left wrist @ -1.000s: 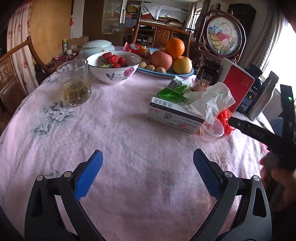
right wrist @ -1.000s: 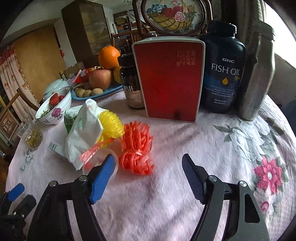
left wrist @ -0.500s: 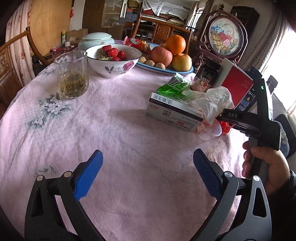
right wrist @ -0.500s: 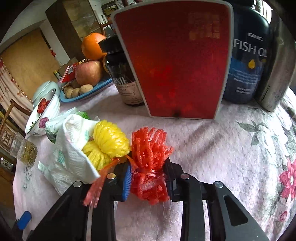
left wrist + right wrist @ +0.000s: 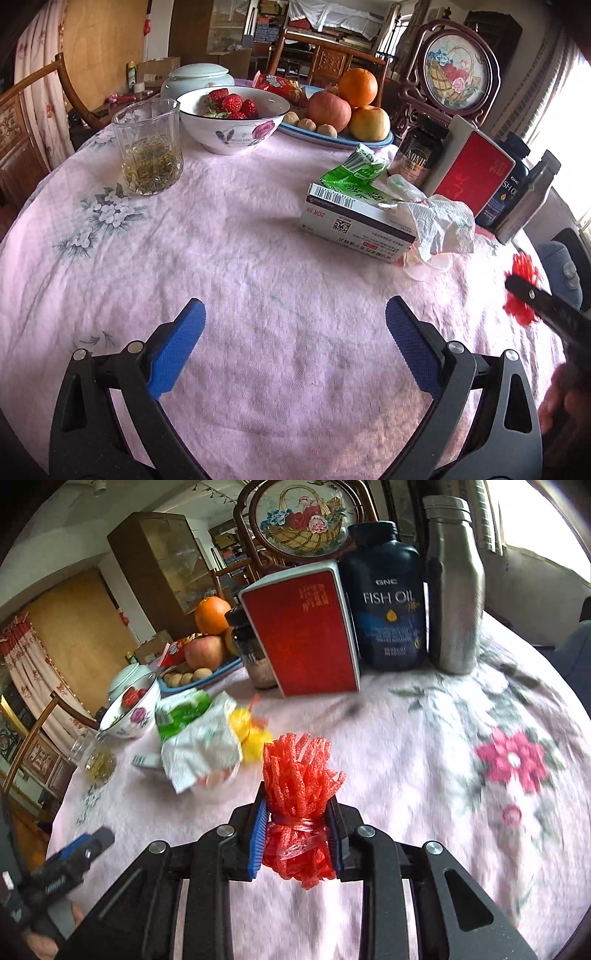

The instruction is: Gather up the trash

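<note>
Gripping red net [image 5: 298,808] tight in R claw [image 5: 297,834], upright; tissue [image 5: 201,747] lies up-left, nearer it than wide-open, empty L claw [image 5: 295,350].

The left wrist camera sat behind the left gripper [image 5: 293,347], low over the surface [image 5: 236,280], angled down and looking across it toward the bowl [image 5: 233,122] and fruit plate [image 5: 340,138] at the far side. The right wrist camera rode behind the right gripper [image 5: 296,840], closer to the red box [image 5: 306,635] and bottles [image 5: 391,598], facing them. Both views shared the box, bottles, tissue [image 5: 439,225], bowl and framed picture [image 5: 301,518]; each caught the other gripper at its edge.
</note>
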`<state>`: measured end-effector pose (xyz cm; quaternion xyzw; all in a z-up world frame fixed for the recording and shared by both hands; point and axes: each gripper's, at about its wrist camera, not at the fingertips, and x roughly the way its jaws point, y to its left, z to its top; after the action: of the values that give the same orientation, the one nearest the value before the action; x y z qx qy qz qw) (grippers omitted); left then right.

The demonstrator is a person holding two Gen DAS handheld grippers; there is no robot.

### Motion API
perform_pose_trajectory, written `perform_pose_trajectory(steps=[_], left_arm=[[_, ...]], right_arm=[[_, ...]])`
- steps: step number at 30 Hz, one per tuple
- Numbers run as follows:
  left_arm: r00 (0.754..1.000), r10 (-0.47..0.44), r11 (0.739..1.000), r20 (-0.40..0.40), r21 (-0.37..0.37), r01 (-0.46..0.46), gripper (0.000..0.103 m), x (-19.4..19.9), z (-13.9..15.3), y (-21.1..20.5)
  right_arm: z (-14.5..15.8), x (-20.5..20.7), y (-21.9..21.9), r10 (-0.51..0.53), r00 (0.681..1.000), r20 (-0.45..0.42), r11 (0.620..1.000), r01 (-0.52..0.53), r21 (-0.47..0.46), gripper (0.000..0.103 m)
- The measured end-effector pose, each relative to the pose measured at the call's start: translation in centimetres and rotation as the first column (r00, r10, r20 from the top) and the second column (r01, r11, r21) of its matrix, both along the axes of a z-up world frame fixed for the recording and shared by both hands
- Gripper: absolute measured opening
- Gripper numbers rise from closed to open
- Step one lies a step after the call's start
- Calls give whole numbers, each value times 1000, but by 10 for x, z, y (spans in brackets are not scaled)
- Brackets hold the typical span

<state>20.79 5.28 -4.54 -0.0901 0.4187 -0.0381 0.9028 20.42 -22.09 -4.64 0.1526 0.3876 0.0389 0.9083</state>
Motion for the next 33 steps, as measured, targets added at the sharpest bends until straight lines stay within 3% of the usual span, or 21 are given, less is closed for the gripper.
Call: perform_pose_trajectory(steps=[8, 12, 18, 27, 30, 33], left_arm=[[1000, 22, 1000, 20, 7, -23, 94, 1, 0, 0], [994, 85, 990, -75, -108, -93, 94, 9, 0, 11], [984, 106, 986, -144, -110, -122, 94, 50, 19, -3], [917, 141, 951, -372, -205, -230, 89, 114, -6, -18], [896, 162, 936, -415, -224, -273, 84, 121, -17, -14], [896, 160, 933, -414, -234, -274, 81, 123, -17, -13]], right_arm=[[-14, -9, -1, 51, 999, -4, 998, -51, 35, 29], [-11, -10, 3, 88, 996, -9, 994, -88, 59, 29], [-1, -19, 5, 119, 993, 25, 989, -121, 81, 29], [1, -21, -1, 127, 991, 30, 982, -130, 135, 29], [3, -22, 3, 145, 989, 36, 979, -149, 137, 29], [4, -22, 5, 159, 987, 35, 976, -162, 146, 29]])
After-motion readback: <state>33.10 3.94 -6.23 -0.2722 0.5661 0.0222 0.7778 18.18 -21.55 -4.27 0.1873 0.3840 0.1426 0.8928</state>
